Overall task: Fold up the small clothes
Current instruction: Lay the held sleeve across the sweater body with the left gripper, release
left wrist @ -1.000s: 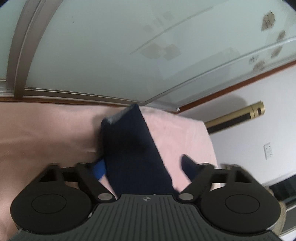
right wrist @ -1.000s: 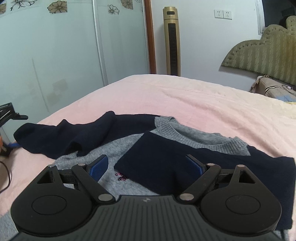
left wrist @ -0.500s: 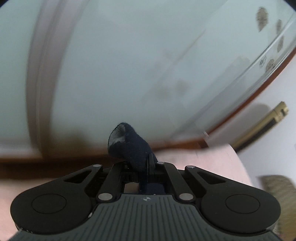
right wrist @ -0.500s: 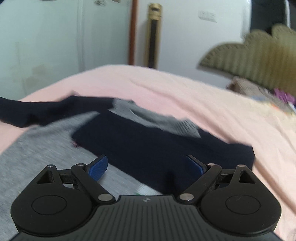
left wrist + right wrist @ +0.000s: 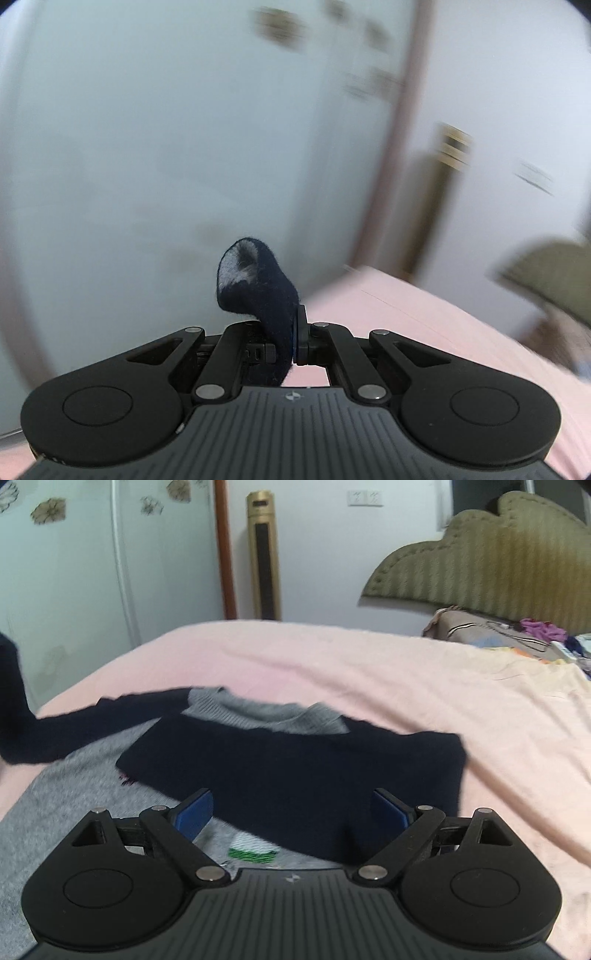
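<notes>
A small grey sweater (image 5: 55, 808) with navy sleeves lies on the pink bed (image 5: 332, 664). One navy sleeve (image 5: 295, 760) is folded across its chest. The other navy sleeve (image 5: 44, 738) stretches to the left and rises at the frame edge. My left gripper (image 5: 286, 339) is shut on the cuff of that sleeve (image 5: 258, 288) and holds it up in the air. My right gripper (image 5: 291, 810) is open and empty, just above the folded sleeve.
A padded headboard (image 5: 491, 561) and a pile of bedding and clothes (image 5: 517, 635) lie at the far right. A gold tower fan (image 5: 264, 554) and pale wardrobe doors (image 5: 92, 572) stand beyond the bed. The left wrist view is blurred.
My left gripper closed on the sleeve cuff and lifted it off the bed, swinging right. My right gripper shifted right over the folded sleeve and stayed open.
</notes>
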Tool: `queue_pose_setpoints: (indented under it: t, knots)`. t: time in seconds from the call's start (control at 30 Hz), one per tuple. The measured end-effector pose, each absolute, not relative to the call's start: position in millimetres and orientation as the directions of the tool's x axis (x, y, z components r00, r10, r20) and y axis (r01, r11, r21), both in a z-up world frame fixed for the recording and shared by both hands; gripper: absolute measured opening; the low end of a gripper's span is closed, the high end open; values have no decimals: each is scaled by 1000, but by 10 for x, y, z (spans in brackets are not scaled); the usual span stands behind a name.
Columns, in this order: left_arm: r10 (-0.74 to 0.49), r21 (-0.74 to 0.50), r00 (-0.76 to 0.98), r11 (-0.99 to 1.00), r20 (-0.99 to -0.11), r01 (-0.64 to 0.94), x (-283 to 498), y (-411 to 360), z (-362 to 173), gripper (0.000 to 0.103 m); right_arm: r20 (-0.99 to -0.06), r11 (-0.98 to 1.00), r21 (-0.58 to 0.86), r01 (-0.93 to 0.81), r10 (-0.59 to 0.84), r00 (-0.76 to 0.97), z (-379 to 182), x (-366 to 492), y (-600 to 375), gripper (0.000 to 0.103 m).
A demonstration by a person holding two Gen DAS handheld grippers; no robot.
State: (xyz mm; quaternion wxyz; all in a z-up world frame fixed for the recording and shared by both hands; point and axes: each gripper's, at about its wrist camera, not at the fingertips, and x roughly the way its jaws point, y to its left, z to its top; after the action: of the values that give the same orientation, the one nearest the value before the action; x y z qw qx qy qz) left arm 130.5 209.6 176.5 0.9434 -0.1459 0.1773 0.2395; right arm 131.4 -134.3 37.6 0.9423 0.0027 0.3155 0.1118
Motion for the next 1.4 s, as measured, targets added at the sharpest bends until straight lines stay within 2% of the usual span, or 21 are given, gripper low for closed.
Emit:
queue_pose_setpoints:
  t: [0.17, 0.4, 0.6, 0.77, 1.0, 1.07, 1.13, 1.27, 1.33, 1.4]
  knots:
    - [140, -173, 883, 955, -449, -240, 1538, 1189, 1720, 5, -577, 981, 99, -167, 194, 793, 437, 1145, -1530, 93]
    - [-98, -150, 853, 988, -513, 24, 1754, 87, 1394, 5, -570, 990, 66, -123, 139, 810, 427, 840, -1684, 93]
    - [-204, -93, 792, 978, -576, 185, 1795, -743, 839, 5, -578, 994, 56, -92, 108, 809, 369, 641, -1814, 93]
    - [-267, -63, 750, 955, -605, 289, 1730, -1218, 637, 5, -596, 996, 67, -52, 81, 799, 300, 559, -1937, 93]
    - [-217, 0, 723, 958, -656, 287, 1798, -1358, 327, 8, -614, 995, 94, 9, 51, 788, 227, 432, -2093, 93]
    - [-202, 18, 719, 958, -665, 286, 1782, -1346, 257, 17, -617, 995, 98, 18, 47, 785, 214, 396, -2122, 93]
    - [-190, 30, 710, 958, -678, 284, 1786, -1332, 225, 30, -622, 994, 105, 27, 45, 782, 195, 360, -2146, 93]
    - [-187, 35, 699, 956, -690, 291, 1742, -1354, 197, 47, -625, 992, 119, 38, 45, 779, 173, 314, -2168, 93]
    - [-185, 43, 705, 955, -685, 292, 1709, -1364, 208, 63, -627, 992, 123, 42, 45, 778, 163, 298, -2171, 93]
    - [-177, 60, 719, 955, -672, 291, 1669, -1369, 225, 68, -629, 991, 126, 44, 45, 776, 153, 280, -2171, 93]
